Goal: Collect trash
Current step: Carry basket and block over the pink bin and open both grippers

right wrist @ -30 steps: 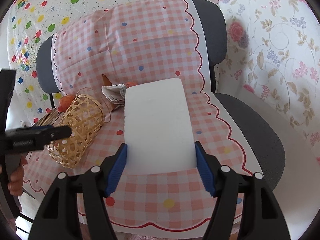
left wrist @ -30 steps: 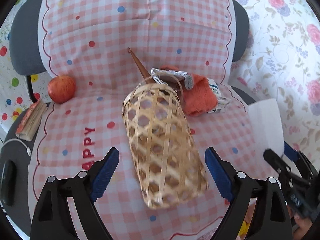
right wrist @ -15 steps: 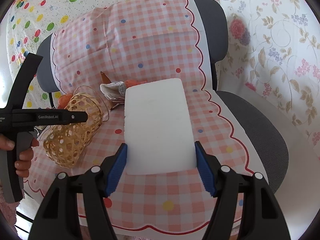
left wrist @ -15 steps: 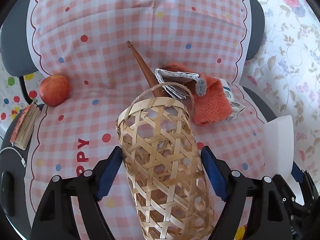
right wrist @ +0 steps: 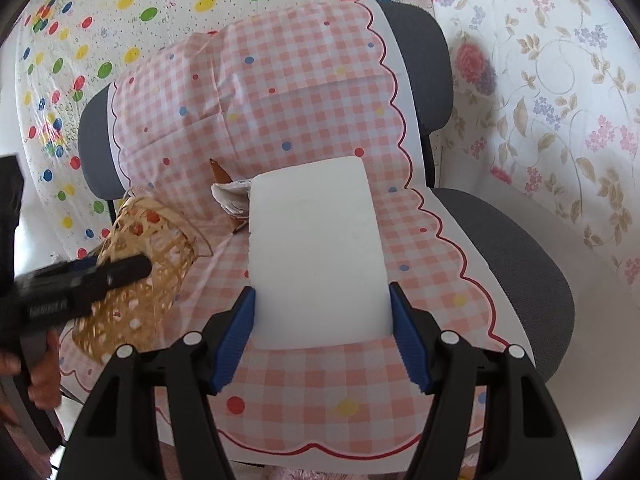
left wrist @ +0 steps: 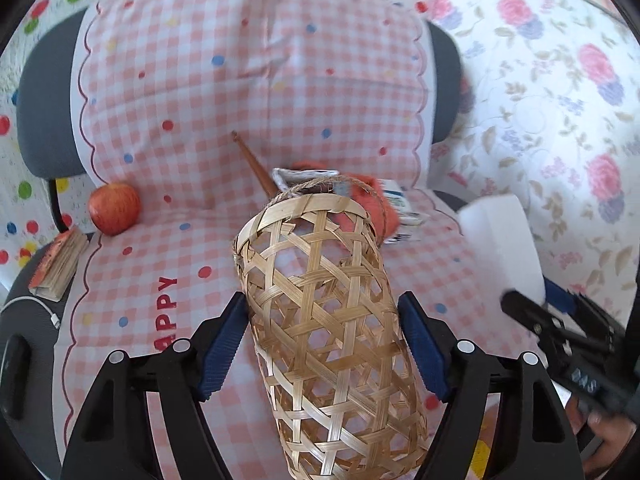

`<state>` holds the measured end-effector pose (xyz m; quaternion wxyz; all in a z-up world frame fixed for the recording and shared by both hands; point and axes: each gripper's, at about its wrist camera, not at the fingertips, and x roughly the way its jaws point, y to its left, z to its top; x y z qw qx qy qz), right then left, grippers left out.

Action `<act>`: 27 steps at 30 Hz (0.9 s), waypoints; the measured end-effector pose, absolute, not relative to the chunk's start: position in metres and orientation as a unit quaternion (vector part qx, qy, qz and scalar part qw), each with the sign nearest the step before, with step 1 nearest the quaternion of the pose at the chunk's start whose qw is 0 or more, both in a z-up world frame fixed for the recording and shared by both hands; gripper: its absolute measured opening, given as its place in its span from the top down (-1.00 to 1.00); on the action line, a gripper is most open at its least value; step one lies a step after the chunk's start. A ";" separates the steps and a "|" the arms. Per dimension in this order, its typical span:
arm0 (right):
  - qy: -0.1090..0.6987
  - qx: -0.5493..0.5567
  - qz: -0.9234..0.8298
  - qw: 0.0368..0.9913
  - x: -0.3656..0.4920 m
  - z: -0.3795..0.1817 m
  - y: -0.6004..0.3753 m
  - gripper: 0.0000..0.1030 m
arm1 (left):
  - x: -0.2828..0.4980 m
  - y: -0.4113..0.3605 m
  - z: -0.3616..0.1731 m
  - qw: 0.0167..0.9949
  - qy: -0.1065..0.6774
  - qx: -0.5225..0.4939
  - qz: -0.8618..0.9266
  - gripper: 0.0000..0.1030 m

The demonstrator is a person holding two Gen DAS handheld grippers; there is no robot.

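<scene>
Left hand-held gripper (left wrist: 322,344) closing around bamboo basket (left wrist: 324,320), right hand-held gripper (right wrist: 322,336) clamping foam block (right wrist: 316,248), apple (left wrist: 115,208) nearby

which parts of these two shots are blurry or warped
Left wrist view: motion smear across the top, on the chair back cloth and floral sheet; the woven basket stays fairly sharp. Right wrist view: mostly crisp on the white foam block, but the left gripper at the left edge is smeared. Both views: fisheye bending, dark corners, soft even daylight.
</scene>
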<state>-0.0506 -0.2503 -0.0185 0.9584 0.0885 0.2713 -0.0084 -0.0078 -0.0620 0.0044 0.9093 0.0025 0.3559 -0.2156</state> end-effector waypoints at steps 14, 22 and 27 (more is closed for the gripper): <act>0.293 0.088 -0.101 0.947 -0.156 -0.021 -0.278 -0.26 | -0.086 -0.118 -0.004 0.889 0.323 0.043 -0.323 -0.47; 0.307 0.122 -0.204 0.922 -0.243 -0.037 -0.314 -0.26 | -0.137 -0.191 -0.015 0.834 0.327 0.075 -0.438 -0.48; 0.325 0.142 -0.244 0.903 -0.282 -0.056 -0.329 -0.26 | -0.161 -0.231 -0.032 0.797 0.349 0.088 -0.484 -0.48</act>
